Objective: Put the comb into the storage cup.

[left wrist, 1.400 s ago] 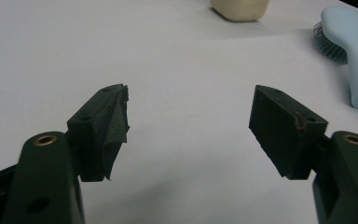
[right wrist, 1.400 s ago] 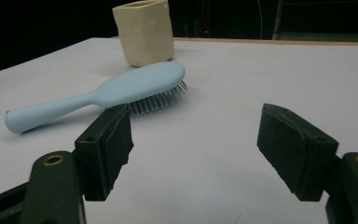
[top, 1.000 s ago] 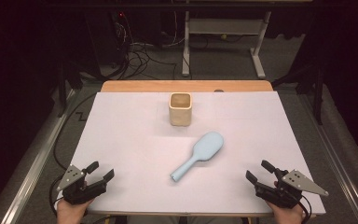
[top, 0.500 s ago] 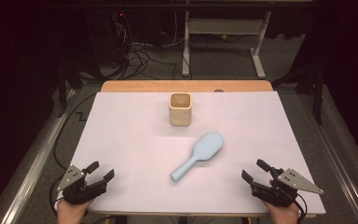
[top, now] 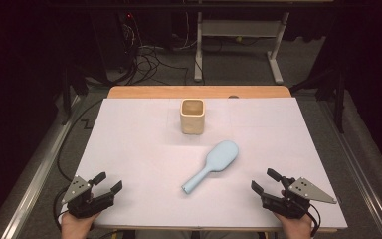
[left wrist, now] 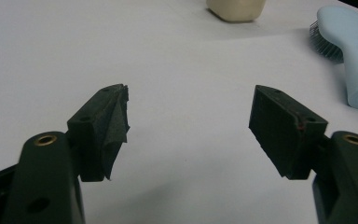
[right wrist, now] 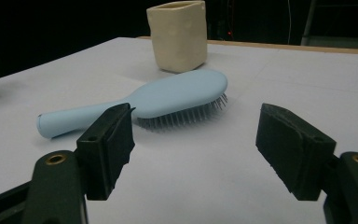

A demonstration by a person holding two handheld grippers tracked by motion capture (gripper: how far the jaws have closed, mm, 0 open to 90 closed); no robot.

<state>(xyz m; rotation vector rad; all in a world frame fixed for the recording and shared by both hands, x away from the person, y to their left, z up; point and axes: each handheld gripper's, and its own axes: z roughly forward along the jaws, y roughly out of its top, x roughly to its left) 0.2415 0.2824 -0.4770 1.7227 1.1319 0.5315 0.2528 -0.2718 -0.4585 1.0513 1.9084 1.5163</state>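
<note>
Pale-blue hairbrush lies untouched mid-desk, near the beige cup. Both grippers, left and right, are held wide open, empty. Approach step; handle must be reached next.

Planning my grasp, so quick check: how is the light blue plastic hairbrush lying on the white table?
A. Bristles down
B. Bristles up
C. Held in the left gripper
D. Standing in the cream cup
A: the light blue plastic hairbrush rests on its bristles, smooth back up, apart from the cream cup.

Open left claw, hairbrush far right.
</note>
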